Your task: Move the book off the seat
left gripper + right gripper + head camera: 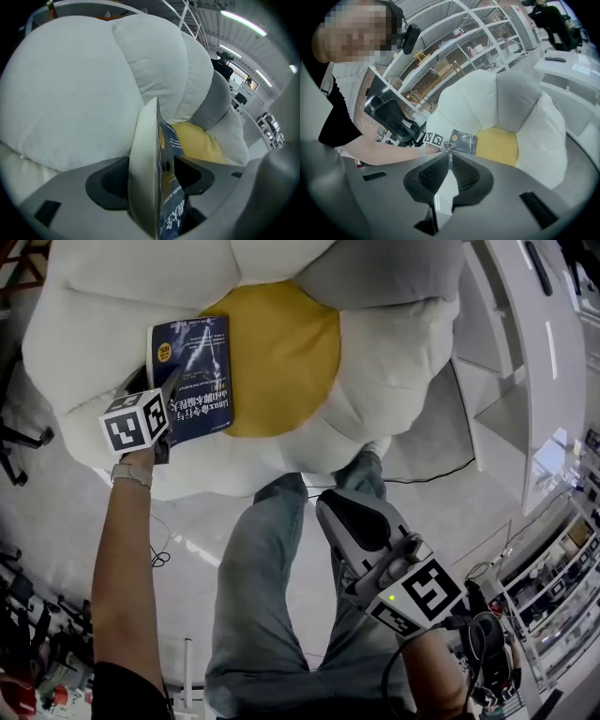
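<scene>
A dark blue book (192,376) lies on the left side of a flower-shaped seat, across a white petal (94,324) and the yellow centre (281,352). My left gripper (172,395) reaches onto the book's near left edge. In the left gripper view the book (164,187) stands edge-on between the wide-spread jaws of that gripper (152,176), and I see no pad pressing it. My right gripper (337,512) hangs lower, over the floor in front of the seat. Its jaws (449,161) are shut with nothing in them. The book (462,141) shows beyond them.
The person's legs in jeans (272,596) stand just before the seat. A grey petal (384,273) sits at the seat's far right. White furniture (534,352) lines the right side, and a cable (431,474) runs on the floor. Shelving (454,51) and a black chair (389,112) stand behind.
</scene>
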`<state>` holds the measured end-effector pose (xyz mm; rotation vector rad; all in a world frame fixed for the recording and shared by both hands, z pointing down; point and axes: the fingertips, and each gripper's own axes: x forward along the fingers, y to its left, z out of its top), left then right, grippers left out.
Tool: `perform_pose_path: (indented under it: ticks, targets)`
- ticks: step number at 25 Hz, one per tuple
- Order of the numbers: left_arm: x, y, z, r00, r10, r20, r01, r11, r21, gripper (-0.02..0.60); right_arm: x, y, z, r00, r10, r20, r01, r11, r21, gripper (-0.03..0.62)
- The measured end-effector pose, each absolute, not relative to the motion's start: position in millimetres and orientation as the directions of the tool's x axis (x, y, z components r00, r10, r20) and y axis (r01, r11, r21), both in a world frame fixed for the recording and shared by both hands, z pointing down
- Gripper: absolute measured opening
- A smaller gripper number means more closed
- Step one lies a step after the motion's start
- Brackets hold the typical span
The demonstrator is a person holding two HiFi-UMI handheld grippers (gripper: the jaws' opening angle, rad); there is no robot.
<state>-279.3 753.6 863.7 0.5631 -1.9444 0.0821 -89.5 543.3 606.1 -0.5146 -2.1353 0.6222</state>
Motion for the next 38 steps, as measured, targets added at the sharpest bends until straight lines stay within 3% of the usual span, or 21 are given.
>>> perform_pose_path:
  ticks: [6, 11, 16, 24, 34, 38]
  targets:
    - [-281, 757, 866, -0.359, -0.298, 0.885, -0.386, 0.91, 0.15, 0.292, -85, 531, 608, -0.58, 0.532, 0.617, 0.116, 0.804, -0.583, 0.014]
    - [-268, 762, 874, -0.245, -0.315, 0.917, -0.219, 0.939, 0.264, 0.291, -84, 526, 610, -0.595, 0.529, 0.605, 0.074, 0.786, -0.614, 0.014]
    - [-266, 759, 885, -0.209, -0.336, 0.919, -0.273, 0.922, 0.275, 0.293, -87, 533, 605, -0.598, 0.542, 0.591, 0.098, 0.781, -0.617, 0.014]
    - [-264, 757, 897, -0.116, -0.374, 0.92, -0.236, 0.91, 0.34, 0.295, -76, 538, 608, -0.594, 0.556, 0.581, 0.101, 0.768, -0.632, 0.014]
    - [-264, 759, 894, -0.159, -0.317, 0.935, -0.265, 0.926, 0.269, 0.301, -61, 548, 617, -0.592, 0.588, 0.551, 0.109, 0.736, -0.669, 0.014]
    - [-261, 753, 886, -0.176, -0.301, 0.937, -0.285, 0.927, 0.244, 0.259, -51, 538, 613, -0.584, 0.593, 0.554, 0.115, 0.737, -0.667, 0.014]
